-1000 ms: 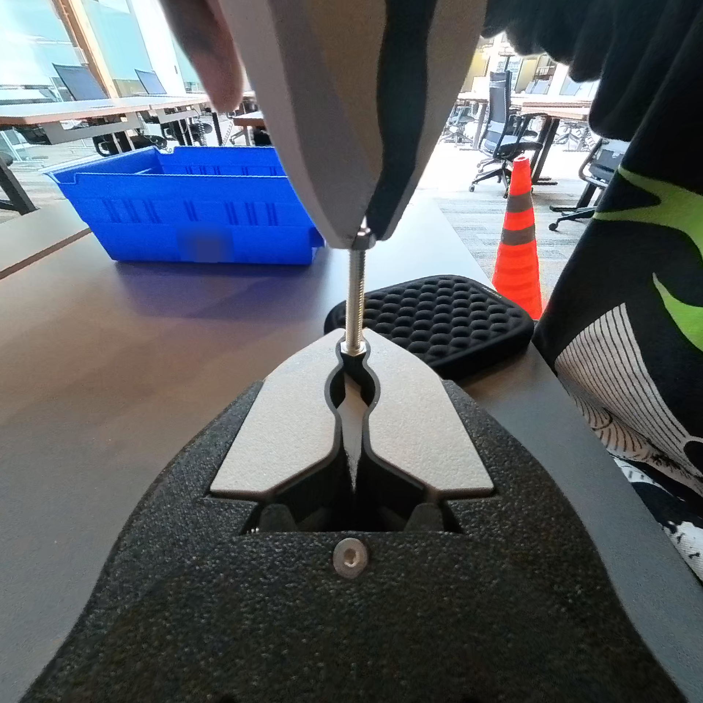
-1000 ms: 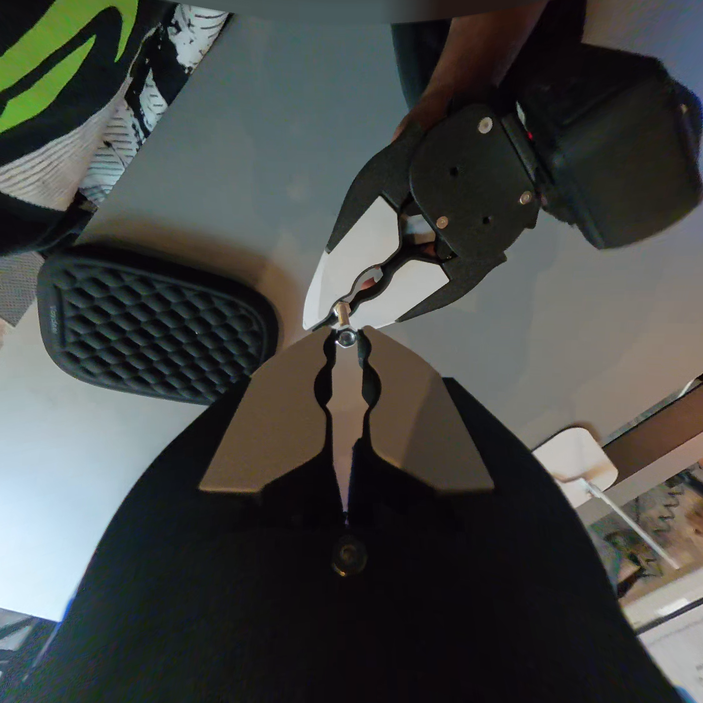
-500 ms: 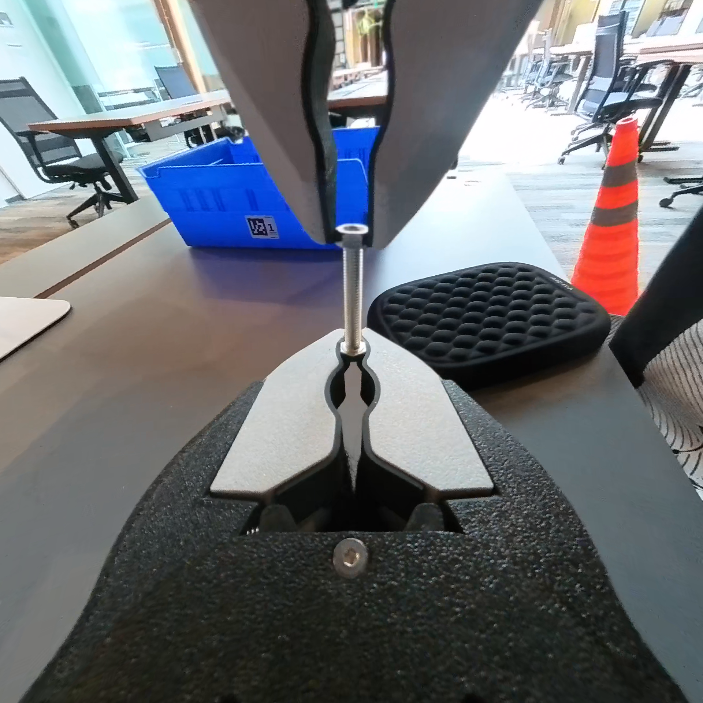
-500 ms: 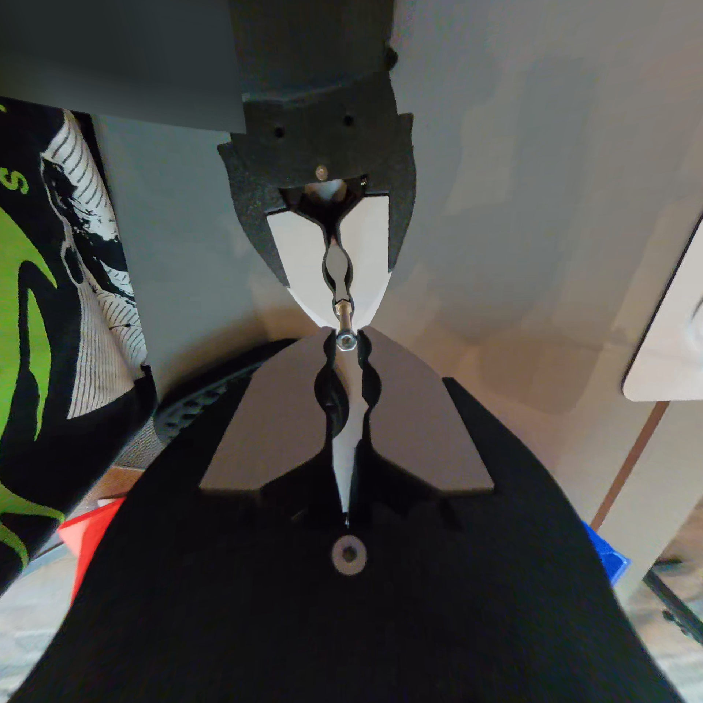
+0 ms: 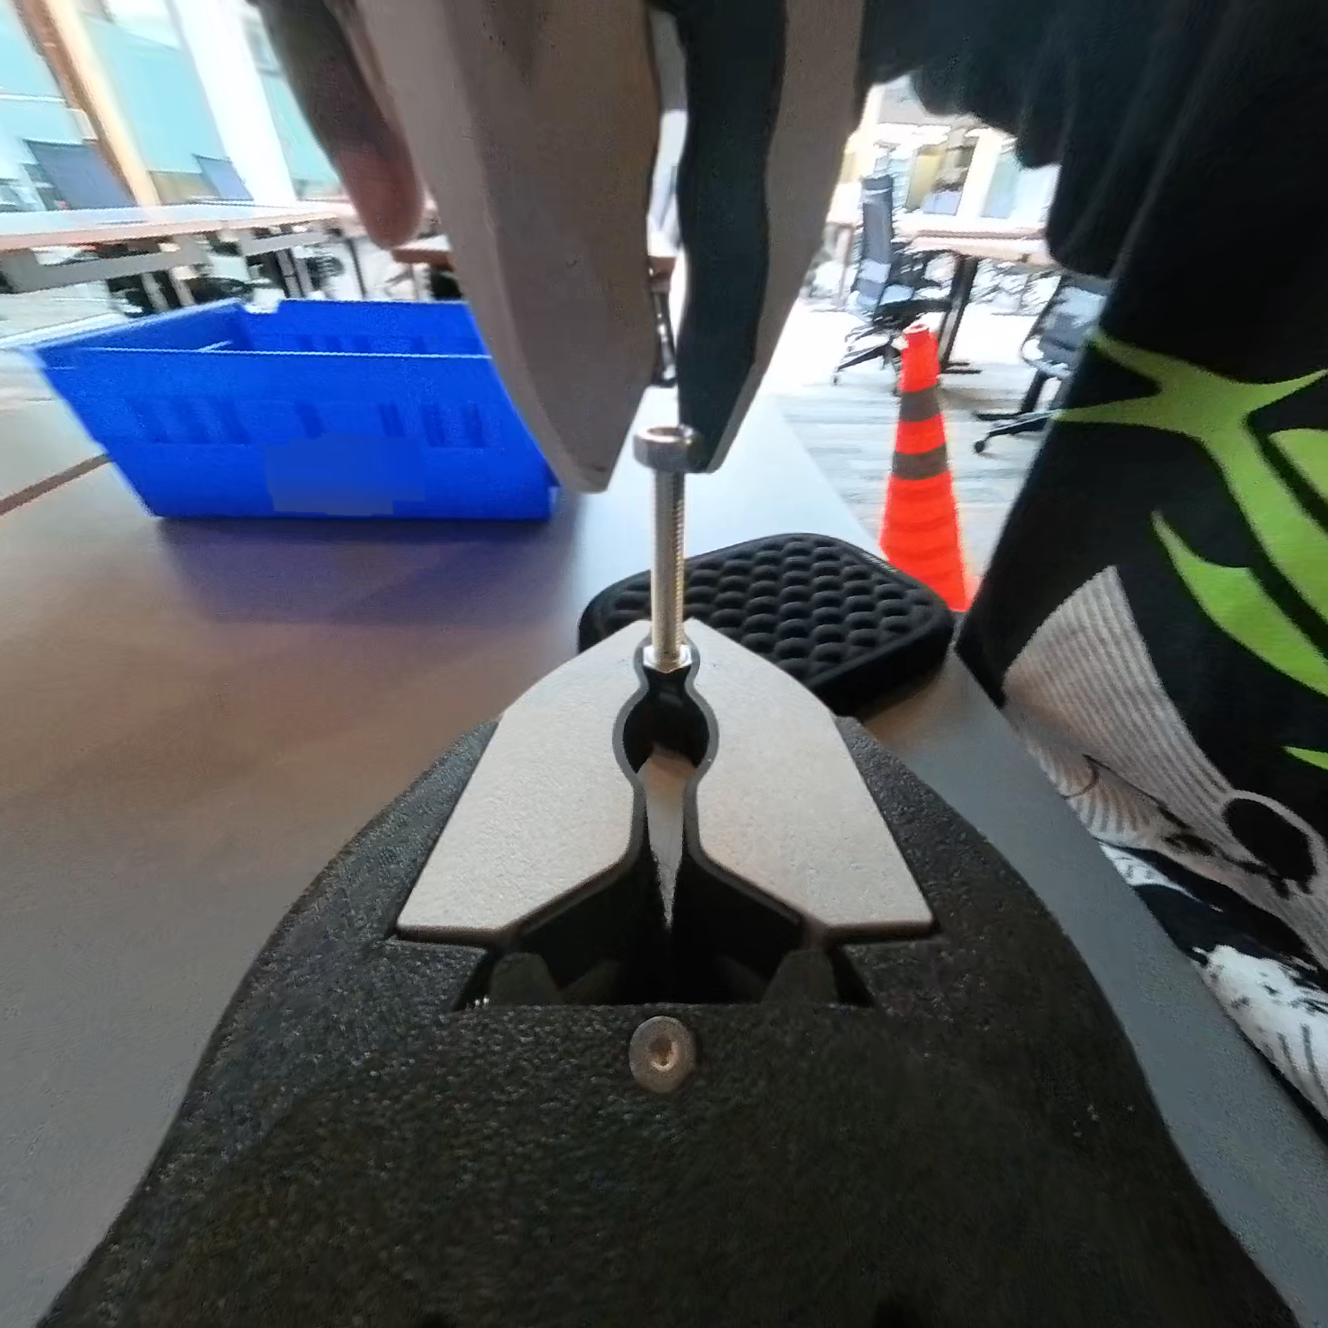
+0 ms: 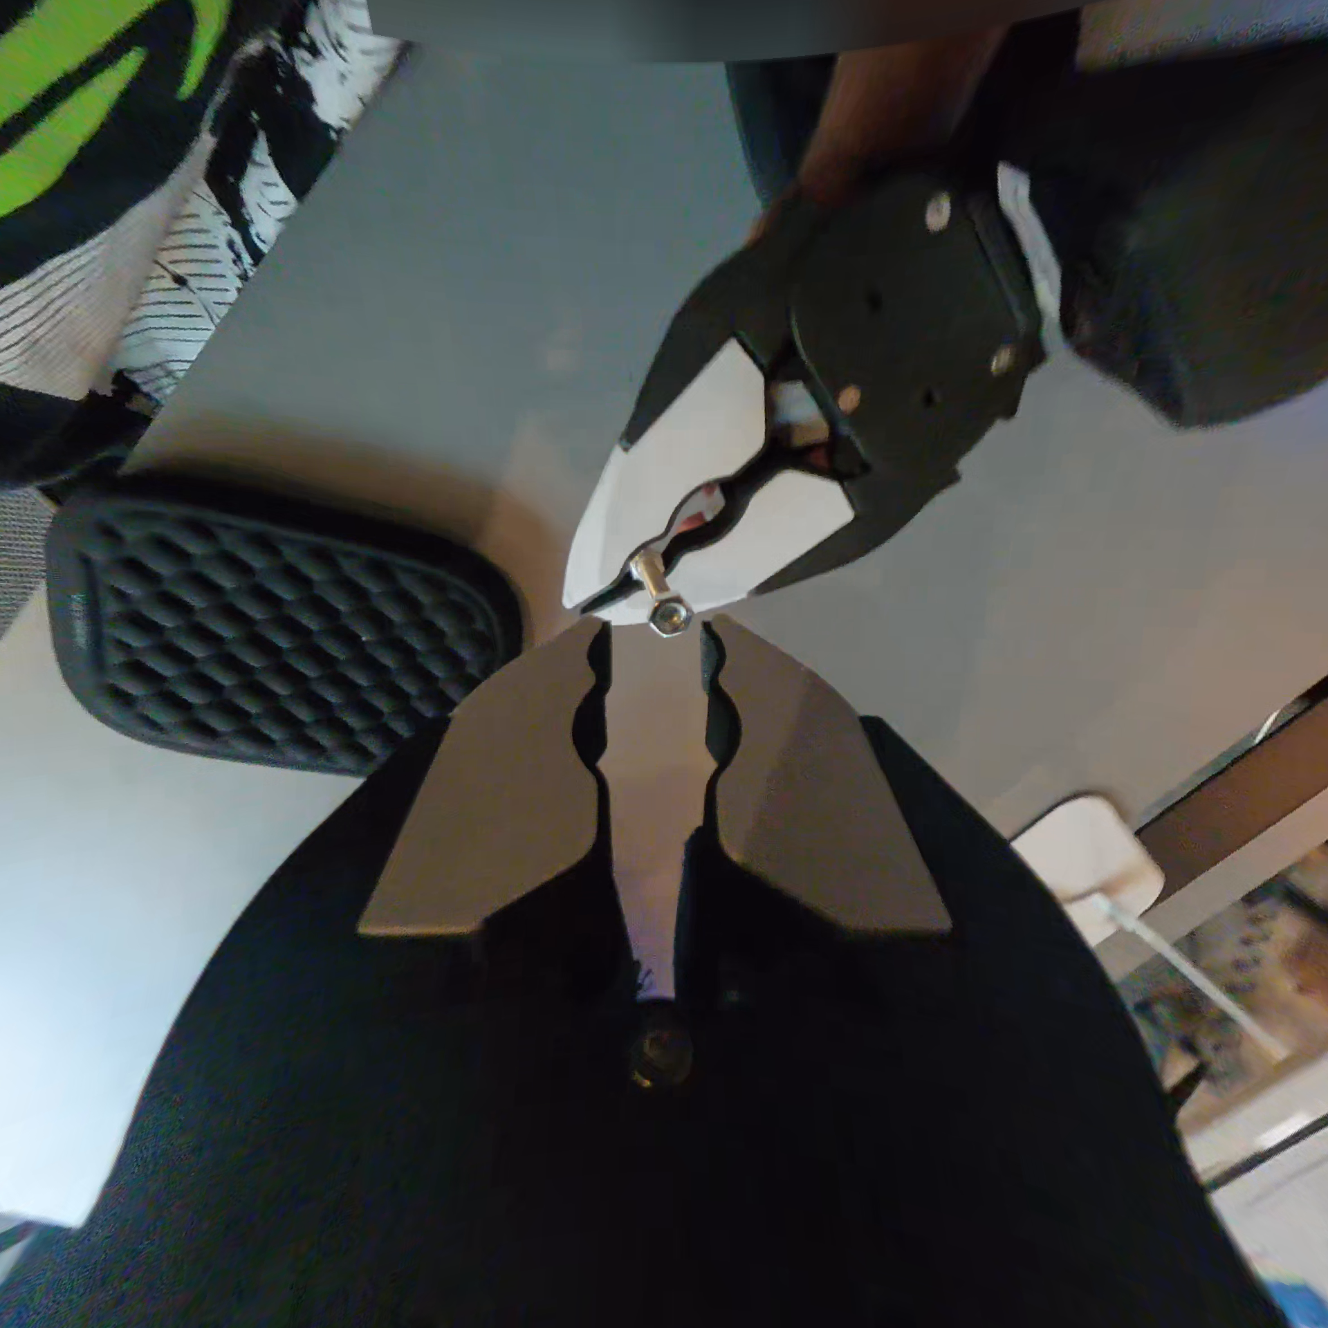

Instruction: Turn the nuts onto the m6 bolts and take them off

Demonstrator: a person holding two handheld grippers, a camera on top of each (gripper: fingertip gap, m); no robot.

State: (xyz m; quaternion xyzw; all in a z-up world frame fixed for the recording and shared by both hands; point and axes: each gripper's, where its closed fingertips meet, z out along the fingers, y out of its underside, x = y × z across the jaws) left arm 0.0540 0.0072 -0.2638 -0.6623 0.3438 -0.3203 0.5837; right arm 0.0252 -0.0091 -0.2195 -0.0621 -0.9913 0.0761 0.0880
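Note:
A silver M6 bolt (image 5: 667,546) stands upright over the grey table (image 5: 215,718). My left gripper (image 5: 668,650) is shut on its lower end. A hex nut (image 6: 670,616) sits on the bolt's upper end; it also shows in the left wrist view (image 5: 665,442). My right gripper (image 6: 654,626) comes down from above and is open, its fingertips either side of the nut with a gap on each side. It shows in the left wrist view (image 5: 647,467), as the left gripper shows in the right wrist view (image 6: 632,582).
A black honeycomb pad (image 5: 776,611) lies just behind the bolt, also in the right wrist view (image 6: 273,632). A blue bin (image 5: 287,417) stands at the back left. An orange cone (image 5: 923,489) is on the floor. A person's torso (image 5: 1186,503) is close on the right. One gripper's finger ends stand about 5 cm off the other's.
My right gripper was shut on the nut and turned with it; now it has let go, opened, and swung back round. My left gripper has stayed shut on the bolt.

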